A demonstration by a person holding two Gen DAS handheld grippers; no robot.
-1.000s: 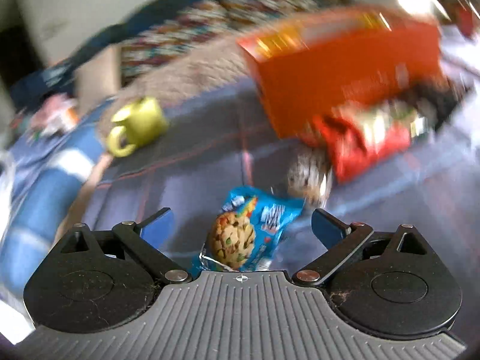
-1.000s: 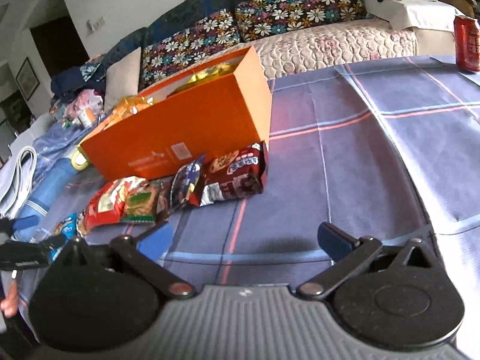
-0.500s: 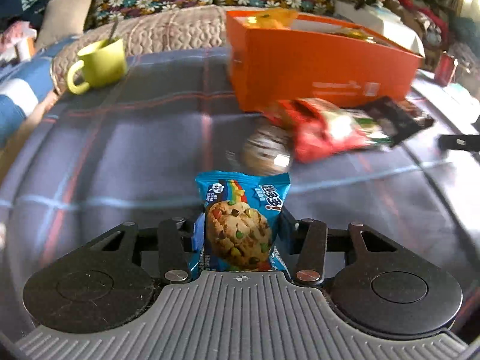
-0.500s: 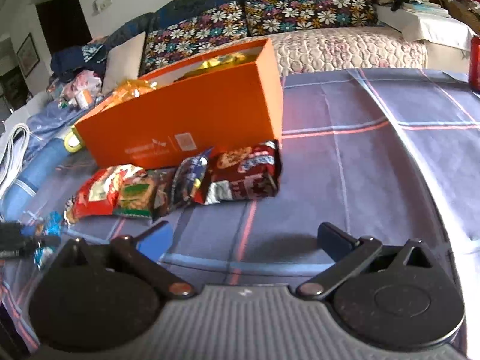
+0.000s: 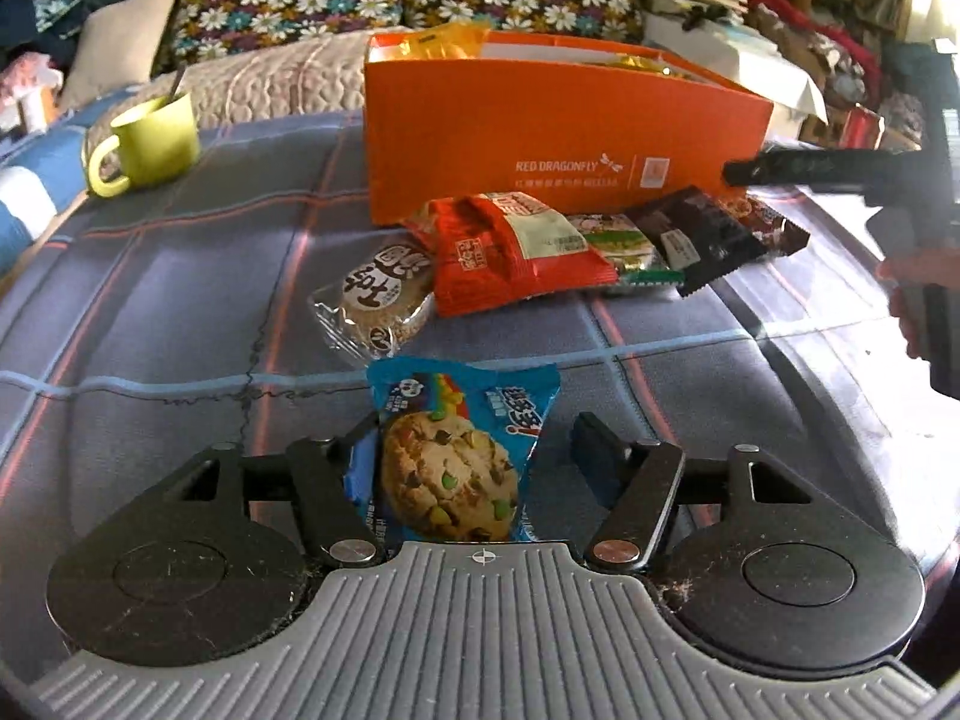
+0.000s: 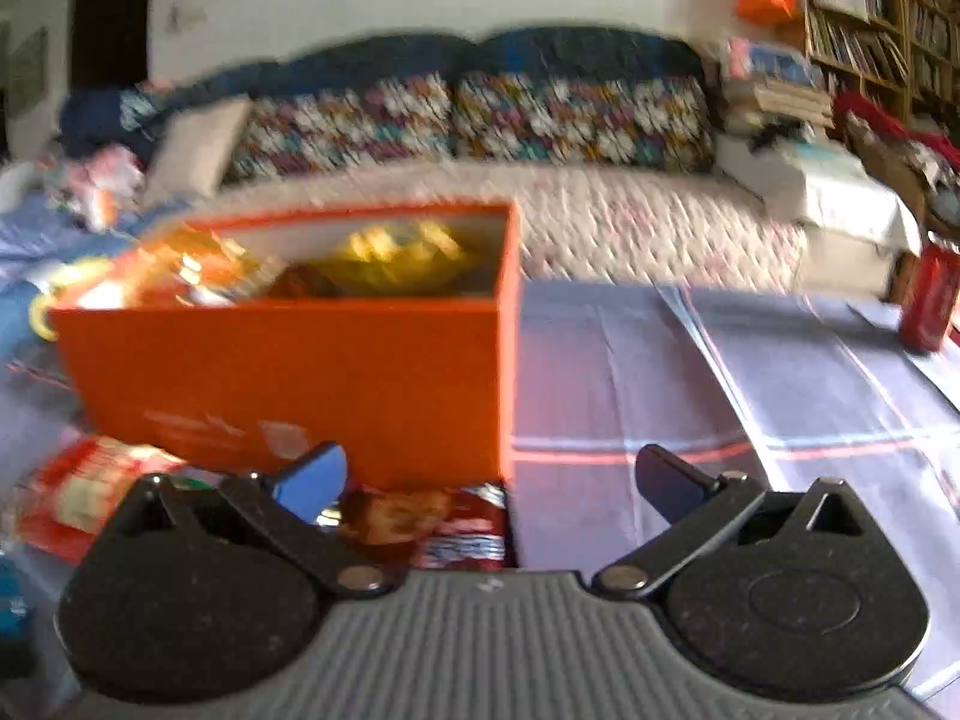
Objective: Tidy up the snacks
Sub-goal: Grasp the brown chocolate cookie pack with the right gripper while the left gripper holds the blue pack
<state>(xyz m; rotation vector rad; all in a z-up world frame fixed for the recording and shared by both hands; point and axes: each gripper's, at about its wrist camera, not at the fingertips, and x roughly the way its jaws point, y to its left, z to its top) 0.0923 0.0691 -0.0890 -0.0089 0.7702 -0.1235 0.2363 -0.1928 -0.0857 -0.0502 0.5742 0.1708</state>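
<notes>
Sitting between the jaws of the left gripper is a blue cookie packet, upright with the cookie picture facing the camera; the left finger looks like it's touching the packet's edge but the right finger stands clear of it with a visible gap, so the jaws are partly spread and I can't tell if they really have hold of it. Just ahead of those jaws lies a round biscuit in a clear wrapper, then a red snack bag, a green and white packet and a dark chocolate packet overlapping in a row, all right up against the front wall of the orange box. Off to the left of the jaws, further back, there's a green mug on the plaid tablecloth. The right gripper has its jaws spread wide with nothing between them, hovering over the dark packet at the box's near corner; that view is pretty blurry. Far to the right of those jaws stands a red can
</notes>
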